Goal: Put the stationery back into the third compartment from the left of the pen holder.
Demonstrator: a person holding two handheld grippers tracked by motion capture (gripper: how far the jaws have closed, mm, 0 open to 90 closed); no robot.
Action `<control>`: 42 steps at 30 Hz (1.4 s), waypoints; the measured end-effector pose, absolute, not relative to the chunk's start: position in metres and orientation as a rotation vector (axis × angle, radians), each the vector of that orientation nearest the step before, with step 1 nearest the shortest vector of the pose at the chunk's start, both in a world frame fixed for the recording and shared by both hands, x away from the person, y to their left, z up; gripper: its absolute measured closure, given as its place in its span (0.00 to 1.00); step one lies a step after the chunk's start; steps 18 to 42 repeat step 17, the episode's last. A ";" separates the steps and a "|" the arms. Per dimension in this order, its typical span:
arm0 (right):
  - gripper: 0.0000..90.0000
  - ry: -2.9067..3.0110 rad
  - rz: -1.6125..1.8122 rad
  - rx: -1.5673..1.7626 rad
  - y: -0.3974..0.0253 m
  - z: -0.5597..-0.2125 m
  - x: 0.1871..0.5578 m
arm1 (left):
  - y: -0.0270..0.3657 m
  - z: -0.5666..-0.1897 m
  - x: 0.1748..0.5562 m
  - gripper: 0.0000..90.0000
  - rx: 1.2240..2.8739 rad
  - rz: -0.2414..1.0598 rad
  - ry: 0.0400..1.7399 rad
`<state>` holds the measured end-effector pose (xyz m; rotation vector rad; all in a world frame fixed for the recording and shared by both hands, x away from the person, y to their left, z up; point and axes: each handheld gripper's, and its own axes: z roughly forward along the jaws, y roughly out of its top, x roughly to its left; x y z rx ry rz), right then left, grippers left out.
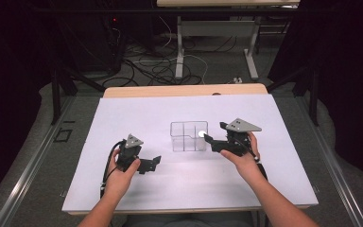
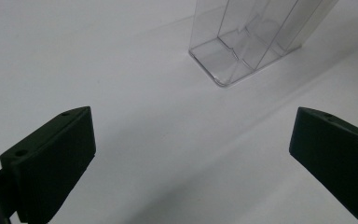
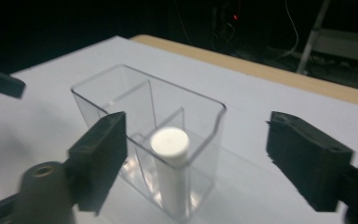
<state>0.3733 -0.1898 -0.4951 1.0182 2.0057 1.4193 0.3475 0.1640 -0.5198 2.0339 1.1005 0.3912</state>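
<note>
A clear plastic box (image 1: 185, 137) with several compartments stands in the middle of the white table. A white cylinder (image 1: 201, 134) stands upright in its right-hand compartment. My right gripper (image 1: 214, 133) hovers just right of the box, jaws open. In the right gripper view the cylinder (image 3: 169, 142) rises in the nearest compartment of the box (image 3: 116, 88), and the open gripper (image 3: 200, 156) holds nothing. My left gripper (image 1: 152, 164) rests lower left of the box, open and empty. In the left gripper view its gripper (image 2: 191, 158) faces the box (image 2: 242, 44) from a distance.
The white table sheet (image 1: 123, 123) has a wooden edge (image 1: 184, 90) at the back. Beyond it are a desk frame (image 1: 179, 52) and cables on the floor (image 1: 146, 66). The left gripper's jaw (image 3: 0, 81) shows at the left of the right gripper view.
</note>
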 end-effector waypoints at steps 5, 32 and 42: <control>0.09 2.004 1.377 1.055 -0.208 -0.492 0.367 | 0.168 -0.518 0.348 0.00 2.023 0.406 1.109; 0.00 2.023 1.256 1.225 -0.249 -0.505 0.363 | 0.174 -0.517 0.351 0.00 1.997 0.421 1.131; 0.00 2.023 1.256 1.225 -0.249 -0.505 0.363 | 0.174 -0.517 0.351 0.00 1.997 0.421 1.131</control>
